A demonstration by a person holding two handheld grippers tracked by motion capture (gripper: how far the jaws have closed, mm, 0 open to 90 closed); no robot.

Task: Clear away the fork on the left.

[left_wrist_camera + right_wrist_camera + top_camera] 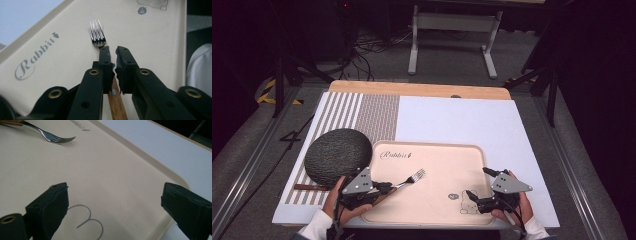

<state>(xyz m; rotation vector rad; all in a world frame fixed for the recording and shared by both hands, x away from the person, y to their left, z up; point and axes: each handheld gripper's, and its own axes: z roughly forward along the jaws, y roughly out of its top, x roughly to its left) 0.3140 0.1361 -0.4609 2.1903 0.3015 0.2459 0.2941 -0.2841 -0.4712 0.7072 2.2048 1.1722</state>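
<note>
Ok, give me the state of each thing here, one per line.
Fork: gripped by its wooden handle, tines out over the tray.
Left gripper: shut on the fork.
Right gripper: open, holding nothing, above the tray's corner.
Tray: flat on the table.
Dark round mat: lying beside the tray.

There is one cream tray (437, 150), one fork (409, 179) with a wooden handle, one dark round textured object (337, 154), one striped mat (362, 112), and two grippers.
</note>
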